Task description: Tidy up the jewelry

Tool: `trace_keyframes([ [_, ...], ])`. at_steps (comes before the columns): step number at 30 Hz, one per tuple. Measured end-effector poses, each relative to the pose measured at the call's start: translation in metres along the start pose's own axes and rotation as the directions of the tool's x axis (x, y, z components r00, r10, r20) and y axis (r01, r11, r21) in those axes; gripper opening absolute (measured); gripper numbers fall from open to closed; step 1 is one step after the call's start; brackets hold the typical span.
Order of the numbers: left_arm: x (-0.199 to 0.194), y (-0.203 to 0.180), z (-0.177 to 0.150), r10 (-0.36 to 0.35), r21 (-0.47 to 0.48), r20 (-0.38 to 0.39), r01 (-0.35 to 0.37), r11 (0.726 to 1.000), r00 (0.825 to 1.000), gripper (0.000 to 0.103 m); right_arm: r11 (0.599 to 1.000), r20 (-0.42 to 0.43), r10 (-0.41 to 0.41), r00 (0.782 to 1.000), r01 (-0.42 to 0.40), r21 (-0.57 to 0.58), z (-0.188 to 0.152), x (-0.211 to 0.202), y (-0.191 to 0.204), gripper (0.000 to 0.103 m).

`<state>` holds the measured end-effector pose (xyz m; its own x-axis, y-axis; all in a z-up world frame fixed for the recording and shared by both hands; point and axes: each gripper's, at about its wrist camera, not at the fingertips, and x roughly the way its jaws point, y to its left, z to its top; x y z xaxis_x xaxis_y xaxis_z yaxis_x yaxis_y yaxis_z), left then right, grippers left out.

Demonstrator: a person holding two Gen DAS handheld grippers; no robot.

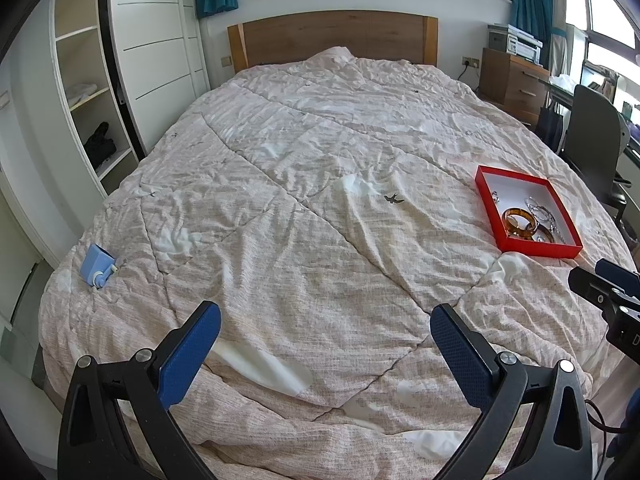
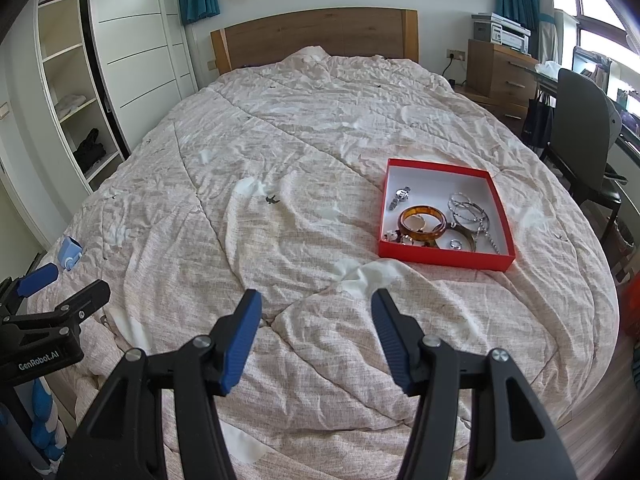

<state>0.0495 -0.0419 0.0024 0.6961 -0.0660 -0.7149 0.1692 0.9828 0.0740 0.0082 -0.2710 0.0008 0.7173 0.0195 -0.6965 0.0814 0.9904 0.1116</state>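
A red tray with a white floor lies on the quilt at the right. In it are an amber bangle, silver bangles, a small watch, rings and a chain. The left wrist view shows the same red tray at the far right, with the amber bangle inside. My right gripper hovers open over the quilt, short of the tray, nothing between its fingers. My left gripper stands wide open over bare quilt. A small blue box lies near the bed's left edge.
The pink quilt covers a wide bed with a wooden headboard. White wardrobe shelves stand left. A wooden drawer unit, a desk and a dark chair stand right of the bed.
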Motion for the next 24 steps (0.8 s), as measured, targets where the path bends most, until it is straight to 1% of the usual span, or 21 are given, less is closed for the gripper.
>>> trace_keyframes([
  [24, 0.0013, -0.0004, -0.0006, -0.004, 0.000, -0.015, 0.004, 1.000, 1.000, 0.103, 1.000, -0.002, 0.001, 1.000, -0.001, -0.001, 0.0027, -0.0007, -0.0018, 0.055],
])
